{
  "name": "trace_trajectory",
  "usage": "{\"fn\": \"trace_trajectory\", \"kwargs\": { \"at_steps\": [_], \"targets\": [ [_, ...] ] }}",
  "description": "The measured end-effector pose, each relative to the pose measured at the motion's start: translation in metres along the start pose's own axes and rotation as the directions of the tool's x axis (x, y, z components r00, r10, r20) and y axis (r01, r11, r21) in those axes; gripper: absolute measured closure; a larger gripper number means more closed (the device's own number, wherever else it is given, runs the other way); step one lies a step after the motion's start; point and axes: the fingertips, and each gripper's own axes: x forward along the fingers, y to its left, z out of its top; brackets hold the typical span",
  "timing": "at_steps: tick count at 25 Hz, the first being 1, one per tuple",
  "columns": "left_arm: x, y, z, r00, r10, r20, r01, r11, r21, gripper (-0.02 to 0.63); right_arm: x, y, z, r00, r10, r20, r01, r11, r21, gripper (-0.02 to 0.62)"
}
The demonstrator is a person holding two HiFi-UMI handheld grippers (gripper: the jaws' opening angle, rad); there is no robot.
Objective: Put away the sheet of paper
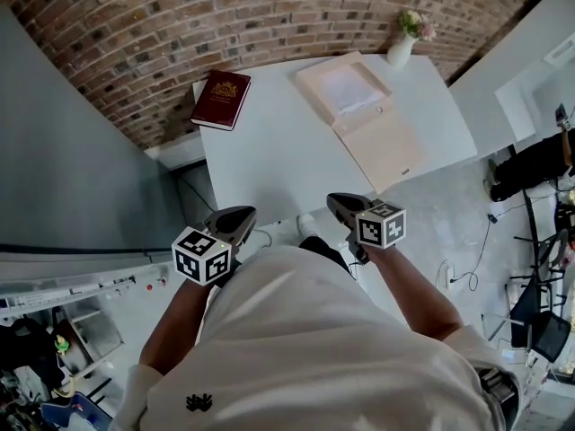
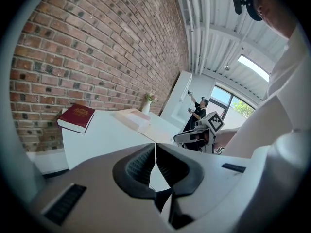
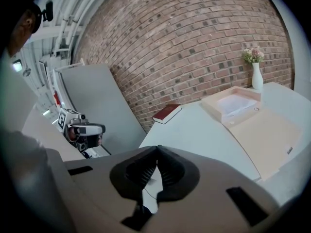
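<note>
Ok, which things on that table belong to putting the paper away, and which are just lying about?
Job: sheet of paper, lying in the open beige box; left gripper and right gripper, both shut, empty.
Lying about: red book, vase of flowers, on the white table.

The sheet of paper point(image 1: 349, 88) looks matt, the brick wall point(image 1: 269, 7) rough.
</note>
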Motion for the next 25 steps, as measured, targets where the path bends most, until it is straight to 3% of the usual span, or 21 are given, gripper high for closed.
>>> {"fn": "trace_trajectory", "kwargs": {
  "at_steps": [25],
  "targets": [
    [-0.019, 0.015, -0.018, 0.999, 0.032, -0.001, -0.032, 0.999, -0.024, 0.578, 0.019, 0.017, -0.009, 0.999, 0.016, -0.037, -0.018, 0.998, -0.060, 0.568]
  ]
}}
